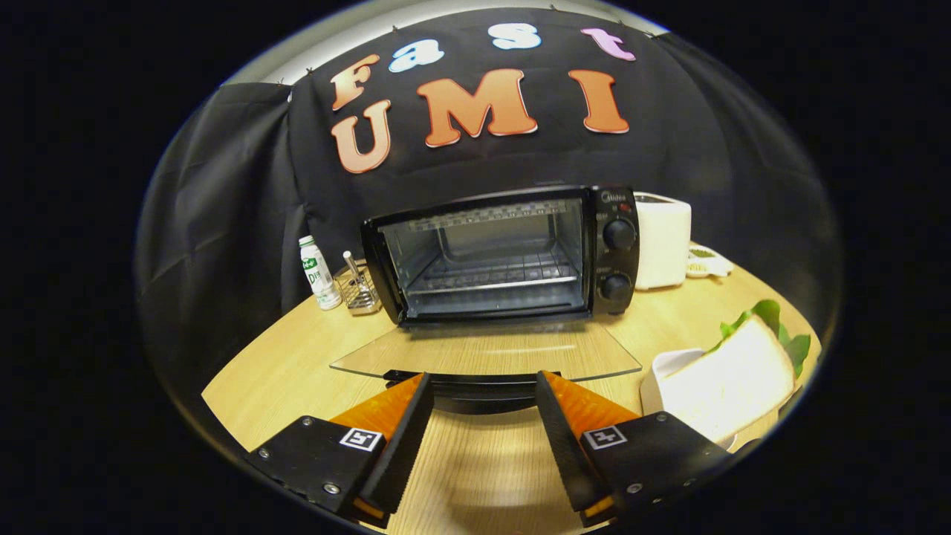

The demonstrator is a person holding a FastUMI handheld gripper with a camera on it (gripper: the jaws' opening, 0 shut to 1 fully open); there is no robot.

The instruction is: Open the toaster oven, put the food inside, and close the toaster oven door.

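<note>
My claw (483,386) is spread wide and holds nothing, its tips at the handle edge of the glass door (487,351), which lies folded flat at centre frame so the toaster oven (499,254) cavity and rack stand exposed. The sandwich (732,383) waits in a white dish (661,371) at lower right, beside the door; opening appears complete and loading not yet begun.

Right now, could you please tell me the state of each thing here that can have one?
toaster oven door: fully open, folded down flat
toaster oven: cavity empty, wire rack inside
gripper: open, fingers at the door's handle, gripping nothing
slice of bread: on white plate, outside the oven
bottle: upright, capped
</note>
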